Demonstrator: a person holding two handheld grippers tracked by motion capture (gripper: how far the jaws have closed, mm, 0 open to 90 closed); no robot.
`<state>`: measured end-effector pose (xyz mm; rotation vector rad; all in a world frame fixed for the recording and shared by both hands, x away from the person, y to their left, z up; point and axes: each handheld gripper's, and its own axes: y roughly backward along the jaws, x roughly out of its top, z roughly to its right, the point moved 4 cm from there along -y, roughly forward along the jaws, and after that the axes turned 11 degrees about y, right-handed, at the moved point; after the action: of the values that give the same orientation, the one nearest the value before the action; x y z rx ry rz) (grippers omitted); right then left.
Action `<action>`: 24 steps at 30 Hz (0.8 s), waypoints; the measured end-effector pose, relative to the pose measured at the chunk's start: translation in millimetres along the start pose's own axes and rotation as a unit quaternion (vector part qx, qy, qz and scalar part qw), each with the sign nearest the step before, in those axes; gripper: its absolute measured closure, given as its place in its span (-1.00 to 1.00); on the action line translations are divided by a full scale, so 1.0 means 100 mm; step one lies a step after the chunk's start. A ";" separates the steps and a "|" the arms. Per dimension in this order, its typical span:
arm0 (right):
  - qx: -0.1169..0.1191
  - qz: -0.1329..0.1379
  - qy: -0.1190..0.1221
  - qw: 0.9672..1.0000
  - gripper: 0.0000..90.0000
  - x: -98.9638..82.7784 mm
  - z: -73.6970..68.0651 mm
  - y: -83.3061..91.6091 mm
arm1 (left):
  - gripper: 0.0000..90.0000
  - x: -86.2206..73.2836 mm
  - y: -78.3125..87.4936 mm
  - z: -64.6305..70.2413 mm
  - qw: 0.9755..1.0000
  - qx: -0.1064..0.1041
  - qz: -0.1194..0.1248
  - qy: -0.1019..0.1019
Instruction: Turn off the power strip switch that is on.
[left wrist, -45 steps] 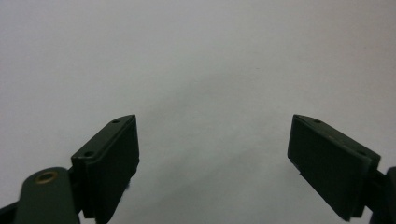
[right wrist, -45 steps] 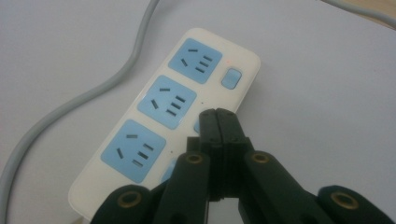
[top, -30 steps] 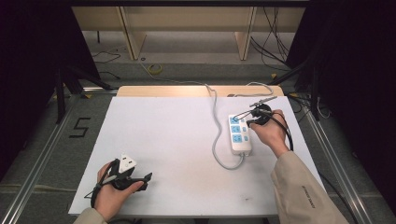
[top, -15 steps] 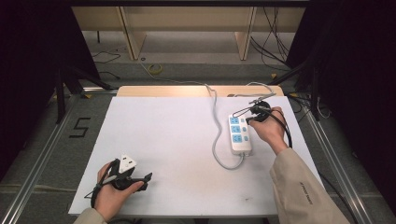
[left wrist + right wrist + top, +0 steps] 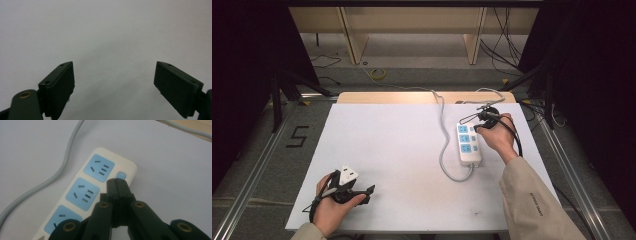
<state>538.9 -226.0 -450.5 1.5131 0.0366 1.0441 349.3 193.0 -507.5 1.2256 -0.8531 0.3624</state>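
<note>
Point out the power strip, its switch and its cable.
power strip [image 5: 85,192], right gripper view, on the middle blue socket.
switch [image 5: 121,175], right gripper view, on the blue button's face.
cable [image 5: 443,150], high view, on the grey run left of the strip.

The white table [image 5: 402,150] lies bare from its middle toward 9 o'clock, free for passing. Toward 3 o'clock the power strip [image 5: 468,145] and its grey cable [image 5: 443,150] block the way.

Right tool [image 5: 117,181] jaws closed; left tool [image 5: 113,82] jaws apart
</note>
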 end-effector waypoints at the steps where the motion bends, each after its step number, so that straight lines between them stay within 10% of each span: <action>1: 0.000 0.001 0.001 1.000 1.00 0.00 0.00 0.00 | -0.63 0.00 0.00 0.00 1.000 0.000 0.000 0.000; 24: -0.001 -0.007 -0.001 1.000 1.00 0.08 0.02 -0.09 | -0.63 0.00 0.00 0.00 1.000 -0.001 0.003 0.004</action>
<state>549.7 -220.6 -452.8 1.5097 0.0452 1.0321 349.3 192.8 -507.4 1.2196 -0.8510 0.3707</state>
